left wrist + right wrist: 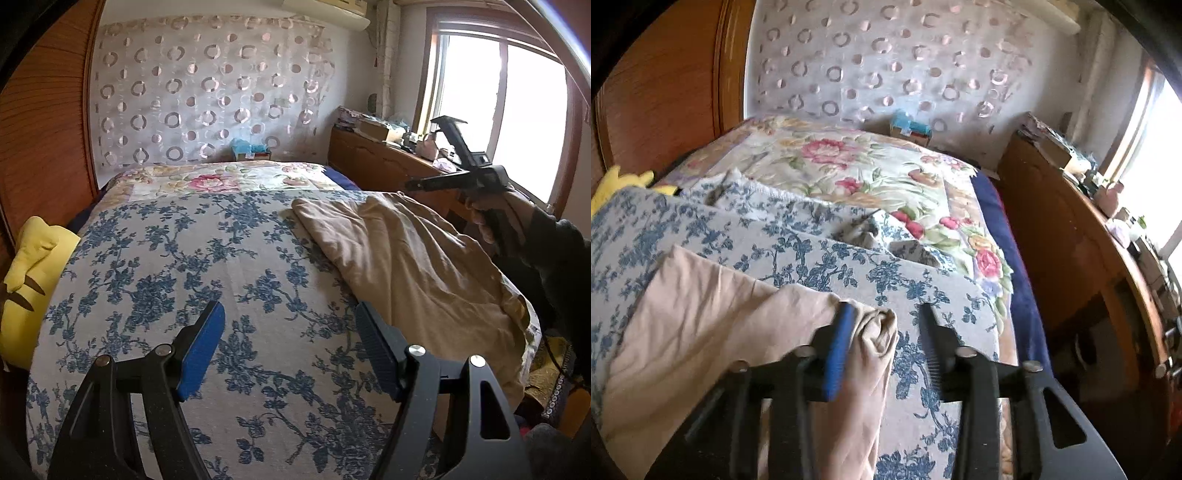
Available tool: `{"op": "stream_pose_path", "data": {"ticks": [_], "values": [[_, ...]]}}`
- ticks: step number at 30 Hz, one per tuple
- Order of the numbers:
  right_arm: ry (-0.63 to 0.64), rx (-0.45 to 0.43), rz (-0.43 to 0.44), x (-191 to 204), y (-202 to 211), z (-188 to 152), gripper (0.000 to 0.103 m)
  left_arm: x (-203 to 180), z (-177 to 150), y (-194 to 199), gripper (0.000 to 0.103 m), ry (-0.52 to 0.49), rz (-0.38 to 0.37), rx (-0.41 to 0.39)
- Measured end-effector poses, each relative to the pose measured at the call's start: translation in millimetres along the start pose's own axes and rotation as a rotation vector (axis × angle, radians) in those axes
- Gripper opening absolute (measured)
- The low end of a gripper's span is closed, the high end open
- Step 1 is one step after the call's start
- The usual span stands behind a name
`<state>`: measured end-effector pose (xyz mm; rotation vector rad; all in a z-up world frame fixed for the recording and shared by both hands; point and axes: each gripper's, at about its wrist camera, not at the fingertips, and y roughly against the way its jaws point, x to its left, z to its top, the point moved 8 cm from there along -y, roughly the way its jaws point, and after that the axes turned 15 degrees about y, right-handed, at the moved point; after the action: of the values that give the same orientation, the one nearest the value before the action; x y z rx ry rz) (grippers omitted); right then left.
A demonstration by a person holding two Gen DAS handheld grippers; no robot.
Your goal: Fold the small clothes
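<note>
A beige garment (406,251) lies crumpled on the right side of the bed's blue-flowered spread (184,258). My left gripper (290,317) hovers open over bare spread just left of the garment, with nothing between its fingers. In the left wrist view my right gripper (424,153) is raised above the garment's far right end, held by a hand in a dark sleeve (554,240), fingers spread. In the right wrist view the right gripper (885,308) is open. A bunched corner of the garment (701,314) lies beside its blue pad (838,354), not pinched.
A yellow plush toy (33,277) sits at the bed's left edge by a wooden panel (44,129). A rose-patterned quilt (207,181) covers the far end. A cluttered wooden dresser (380,158) and a bright window (498,110) stand on the right.
</note>
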<state>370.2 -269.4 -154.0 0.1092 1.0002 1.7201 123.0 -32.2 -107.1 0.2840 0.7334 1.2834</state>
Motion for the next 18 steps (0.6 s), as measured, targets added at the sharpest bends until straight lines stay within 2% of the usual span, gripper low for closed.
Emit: {"op": "stream_pose_path", "data": {"ticks": [4, 11, 14, 18], "values": [[0.028, -0.022, 0.061, 7, 30, -12, 0.043, -9, -3, 0, 0.074, -0.013, -0.015, 0.006], [0.055, -0.067, 0.165, 50, 119, -87, 0.043, -26, -10, -5, 0.074, -0.036, -0.039, 0.028], [0.036, -0.073, 0.193, 61, 143, -116, 0.043, -33, -13, -6, 0.074, -0.05, -0.045, 0.034], [0.014, -0.077, 0.217, 76, 167, -139, 0.043, -43, -17, -8, 0.074, -0.068, -0.055, 0.048]]}}
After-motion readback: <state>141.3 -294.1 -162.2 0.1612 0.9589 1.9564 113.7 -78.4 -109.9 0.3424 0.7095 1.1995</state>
